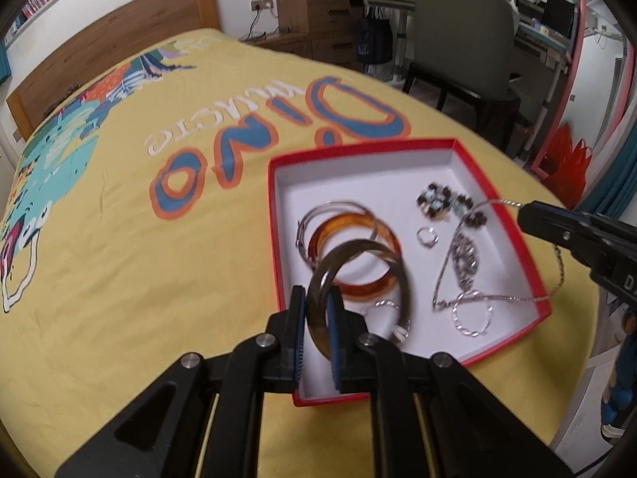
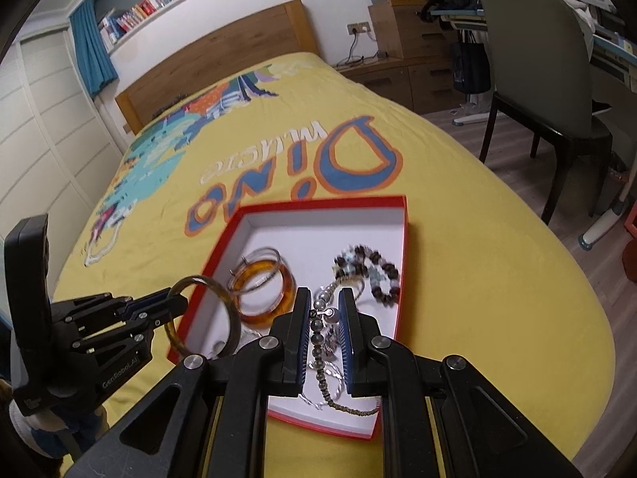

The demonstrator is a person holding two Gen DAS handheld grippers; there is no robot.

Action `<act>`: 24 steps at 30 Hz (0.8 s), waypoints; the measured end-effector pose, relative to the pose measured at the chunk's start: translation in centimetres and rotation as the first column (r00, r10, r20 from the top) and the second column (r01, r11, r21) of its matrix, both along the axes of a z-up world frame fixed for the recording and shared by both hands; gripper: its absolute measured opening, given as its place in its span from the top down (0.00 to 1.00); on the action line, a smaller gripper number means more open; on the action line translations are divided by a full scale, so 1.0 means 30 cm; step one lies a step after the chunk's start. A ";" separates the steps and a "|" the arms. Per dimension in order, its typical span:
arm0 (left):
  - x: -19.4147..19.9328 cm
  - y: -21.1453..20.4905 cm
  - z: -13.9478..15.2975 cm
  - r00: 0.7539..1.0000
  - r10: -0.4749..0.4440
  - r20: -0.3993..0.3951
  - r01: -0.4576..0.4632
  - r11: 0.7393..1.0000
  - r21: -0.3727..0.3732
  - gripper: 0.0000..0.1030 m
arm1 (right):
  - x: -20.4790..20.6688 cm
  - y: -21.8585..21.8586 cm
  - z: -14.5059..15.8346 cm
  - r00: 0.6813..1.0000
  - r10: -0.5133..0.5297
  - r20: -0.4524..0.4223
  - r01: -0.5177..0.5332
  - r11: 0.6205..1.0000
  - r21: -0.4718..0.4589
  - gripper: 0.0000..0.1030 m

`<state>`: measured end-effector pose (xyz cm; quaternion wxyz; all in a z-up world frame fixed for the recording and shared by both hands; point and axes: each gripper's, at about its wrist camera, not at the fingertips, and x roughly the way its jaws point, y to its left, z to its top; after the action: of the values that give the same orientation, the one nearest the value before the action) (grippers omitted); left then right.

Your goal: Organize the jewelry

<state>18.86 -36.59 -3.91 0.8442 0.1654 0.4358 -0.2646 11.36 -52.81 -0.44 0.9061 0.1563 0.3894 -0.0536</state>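
While the left gripper point(image 1: 317, 310) pinches the rim of a thin brownish-gold rigid bangle point(image 1: 350, 275), upright over the near corner of the red-walled, white-floored cardboard box point(image 1: 274, 215), the right gripper point(image 2: 324, 310) stands nearly closed on a limp beaded chain necklace point(image 2: 318, 342) trailing into the box. Judged light: the bangle stiff, slick, best held across its band; the chain slack, prone to snag. Farther in lie an amber resin bangle point(image 1: 358, 239) and a dark beaded bracelet point(image 2: 370, 267).

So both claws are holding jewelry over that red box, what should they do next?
Probably lower a little further, then let go. The left gripper pinches a dark bangle above the amber bangle; the right gripper holds a silver chain partly trailing over the red box rim.
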 end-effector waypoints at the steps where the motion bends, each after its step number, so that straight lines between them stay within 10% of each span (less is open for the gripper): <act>1: 0.000 -0.001 -0.012 1.000 0.000 -0.003 0.000 1.000 0.008 0.88 | 0.000 0.002 -0.014 1.000 0.001 -0.009 -0.001 1.000 -0.001 0.86; 12: 0.012 0.007 -0.071 0.999 0.021 -0.049 -0.021 1.000 0.011 0.88 | -0.010 -0.006 -0.111 0.997 -0.012 -0.075 0.013 1.000 0.016 0.86; 24: -0.047 0.087 0.016 0.998 0.059 -0.025 -0.060 0.997 -0.053 0.65 | -0.065 0.006 -0.106 0.995 -0.033 -0.096 0.033 0.999 -0.002 0.71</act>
<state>17.46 -33.98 -3.42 0.8507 0.1267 0.4431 -0.2529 9.41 -52.63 -3.62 0.8853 0.1598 0.4300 -0.0763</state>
